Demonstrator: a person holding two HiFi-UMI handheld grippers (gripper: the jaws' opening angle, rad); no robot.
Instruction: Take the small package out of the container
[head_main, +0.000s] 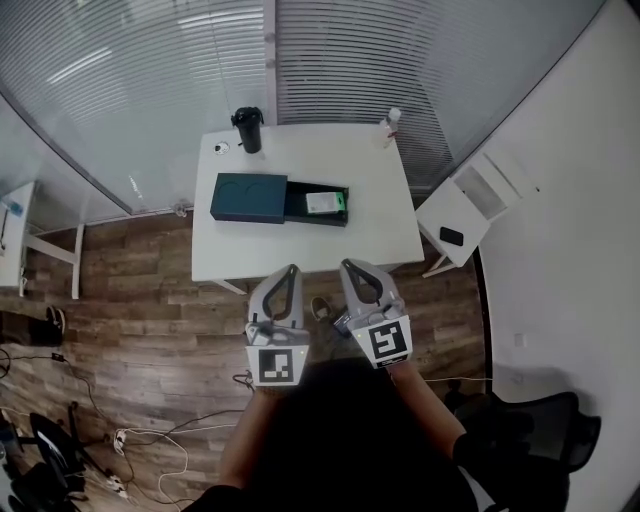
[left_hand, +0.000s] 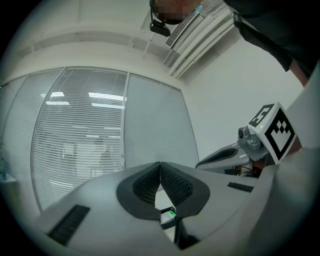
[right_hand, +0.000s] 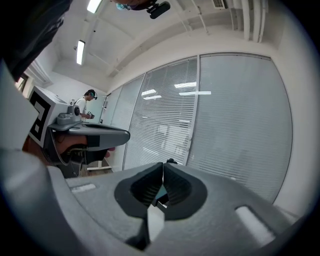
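Progress: nothing has been lifted yet; the task looks to be at its very start.
Done: the container (head_main: 248, 197) already lies open, its drawer (head_main: 300, 205) slid out toward 3 o'clock.
Left to do: reach to the table, grip the package and lift it clear of the drawer.
Package: the small white and green package (head_main: 325, 203) lies flat in the drawer's 3 o'clock end; no gripper touches it.
Left gripper: the left gripper (head_main: 292, 270) has its jaws pressed together with nothing between them, and it is held off the table's 6 o'clock edge, well apart from the container.
Right gripper: the right gripper (head_main: 347, 265) also has its jaws together and empty, just beside the left one.
Table: a white table (head_main: 300, 250), mostly bare, with the container near its middle.
On the table: a black cup (head_main: 248, 130) at 11 o'clock and a small bottle (head_main: 391, 123) at the 1 o'clock corner.
Beside the table: at 3 o'clock a low white side table (head_main: 470, 200) with a dark phone (head_main: 451, 236) on it.
Floor: wood-pattern floor (head_main: 150, 300) with loose cables (head_main: 150, 445) at 7 o'clock and a black office chair (head_main: 530, 430) at 4 o'clock.
Walls: glass partitions with closed blinds (head_main: 150, 80) run behind the table, with a plain white wall at 3 o'clock.
Others: the right gripper view shows another person (right_hand: 90, 102) far off in the room.
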